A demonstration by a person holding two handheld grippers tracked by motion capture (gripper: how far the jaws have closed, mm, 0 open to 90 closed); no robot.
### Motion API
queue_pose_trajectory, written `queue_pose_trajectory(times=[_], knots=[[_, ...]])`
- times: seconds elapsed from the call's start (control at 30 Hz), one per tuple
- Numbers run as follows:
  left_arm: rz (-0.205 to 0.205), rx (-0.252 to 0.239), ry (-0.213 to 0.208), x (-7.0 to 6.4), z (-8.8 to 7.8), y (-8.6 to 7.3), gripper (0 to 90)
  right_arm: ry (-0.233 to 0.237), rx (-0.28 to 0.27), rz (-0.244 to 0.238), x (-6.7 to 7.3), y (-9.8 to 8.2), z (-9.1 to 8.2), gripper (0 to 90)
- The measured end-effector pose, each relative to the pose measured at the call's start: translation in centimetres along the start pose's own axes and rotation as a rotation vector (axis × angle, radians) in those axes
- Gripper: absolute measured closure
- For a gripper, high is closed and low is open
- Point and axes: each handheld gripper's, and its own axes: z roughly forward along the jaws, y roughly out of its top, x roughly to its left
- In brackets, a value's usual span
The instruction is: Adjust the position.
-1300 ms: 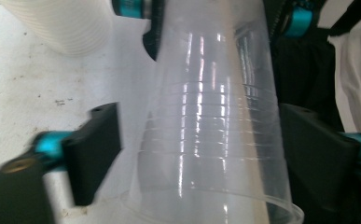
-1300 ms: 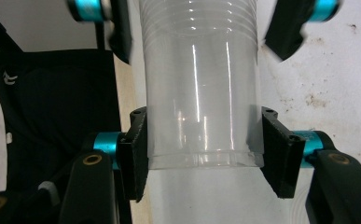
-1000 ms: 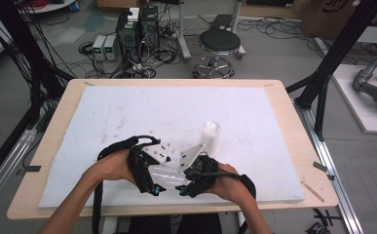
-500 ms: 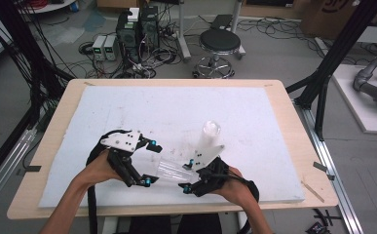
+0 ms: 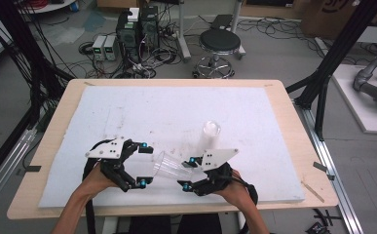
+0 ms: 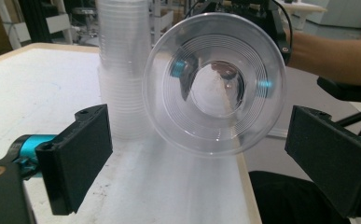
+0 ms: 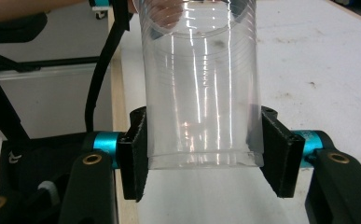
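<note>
**Cup pulled clear, your hands now apart**

Your right gripper point(image 5: 185, 173) holds one clear plastic cup point(image 5: 170, 167) by its base end, both pads pressed flat against its sides; the cup lies nearly sideways above the white mat point(image 5: 176, 112), its open mouth facing your left gripper point(image 5: 143, 164). A second ago your two grippers were bunched together over the cup near the front edge. Half a second ago the left had begun to slide away, and now it sits well off to the left, its jaws spread wide and holding nothing. From the left gripper view you look straight into the cup's mouth, which floats between your jaws without touching either.

The stack of cups point(image 5: 209, 136) stands upright just behind your right gripper, in the same spot as before.

Both hands work close to the mat's near edge, with the wooden table point(image 5: 293, 122) rim just past it. The mat's far half and left side lie open; to the right, bare mat runs out to the table's edge.
</note>
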Motion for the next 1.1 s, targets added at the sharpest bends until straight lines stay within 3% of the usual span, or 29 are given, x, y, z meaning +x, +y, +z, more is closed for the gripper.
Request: queue_pose_trajectory(times=[0.27, 0.3, 0.57, 1.1], knots=[[-0.013, -0.071, -0.015, -0.1, 0.5, -0.5, 7.4, 0.023, -0.118, 0.012, -0.1, -0.3, -0.3, 42.3], [-0.015, -0.077, -0.018, -0.1, 0.6, -0.5, 7.4, 0.027, -0.151, 0.014, -0.1, -0.3, -0.4, 42.4], [-0.016, -0.094, -0.038, -0.2, 1.5, -0.3, 7.4, 0.056, -0.236, 0.027, -0.2, -1.2, -0.5, 42.4], [0.0, -0.131, -0.1, -0.6, 4.0, 1.3, 7.4, 0.087, -0.271, 0.026, -0.2, -1.4, -0.1, 42.4]])
